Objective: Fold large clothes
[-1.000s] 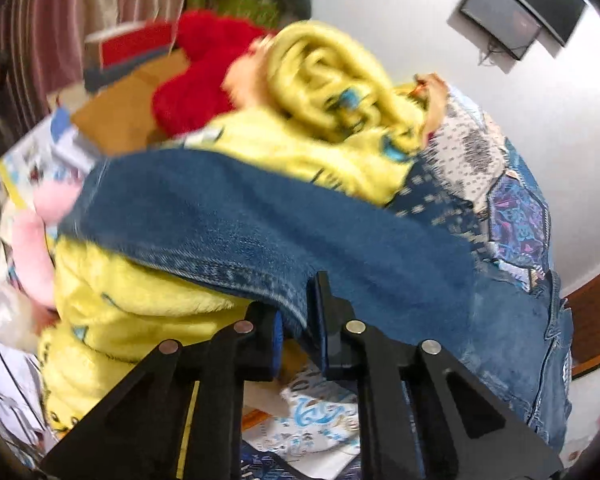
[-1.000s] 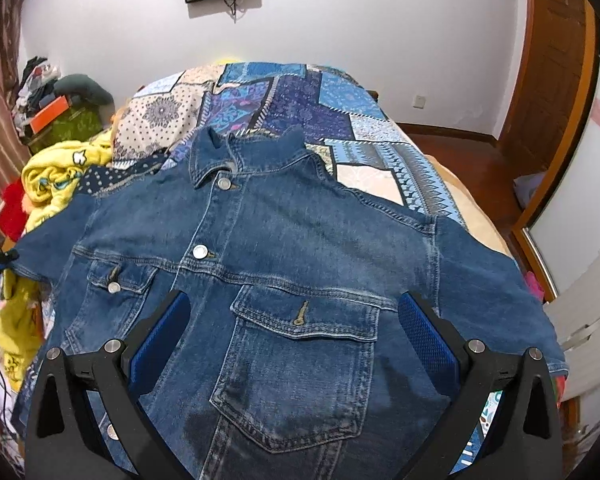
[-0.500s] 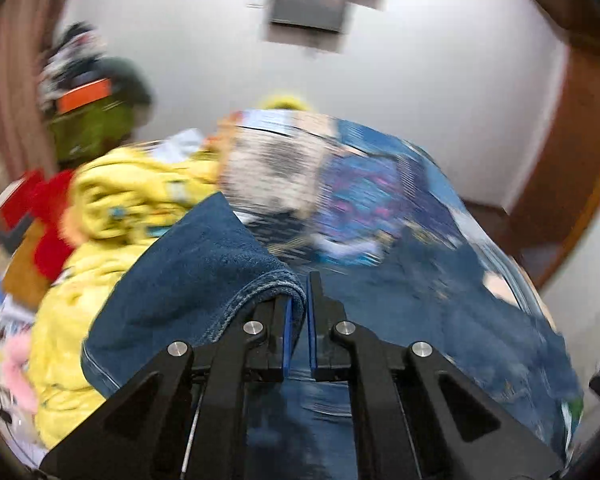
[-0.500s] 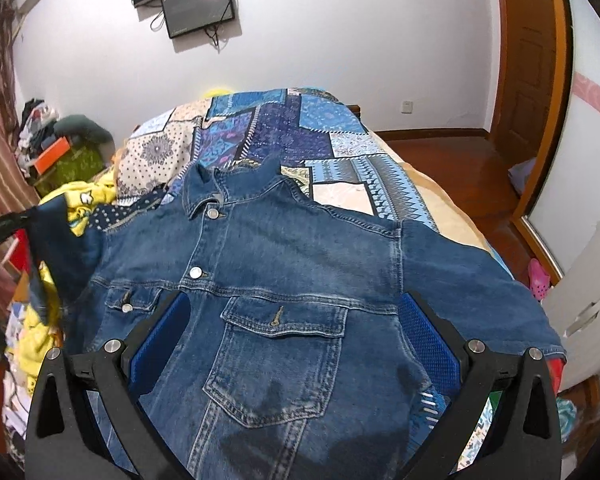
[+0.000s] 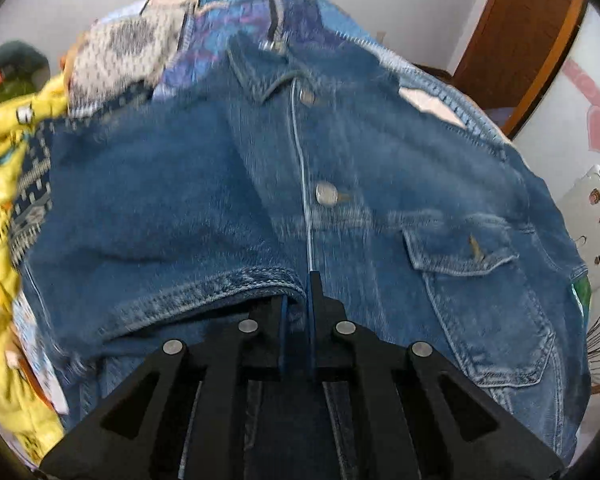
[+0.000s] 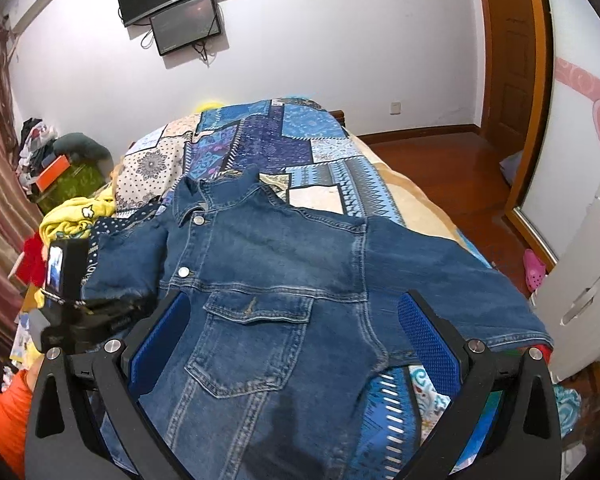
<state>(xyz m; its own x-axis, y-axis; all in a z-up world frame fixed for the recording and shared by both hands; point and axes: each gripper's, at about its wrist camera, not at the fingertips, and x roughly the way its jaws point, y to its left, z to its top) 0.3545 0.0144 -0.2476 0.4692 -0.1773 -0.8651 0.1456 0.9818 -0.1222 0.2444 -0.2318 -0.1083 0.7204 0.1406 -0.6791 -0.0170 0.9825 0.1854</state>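
One denim jacket [image 6: 284, 288] lay front-up on the patchwork quilt [image 6: 260, 136], collar twd the far wall. L gripper [image 5: 296, 312] was clamped on the sleeve cuff [image 5: 204, 288], held over the jacket's chest near the button placket, prob. to fold that sleeve inward. R gripper [image 6: 296, 336] hovered above the jacket's chest pocket, jaws wide, holding nothing, likely waiting for its own sleeve.

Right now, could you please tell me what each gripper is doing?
Left gripper: closed on the cuff of the denim jacket sleeve.
Right gripper: open, holding nothing, above the jacket.
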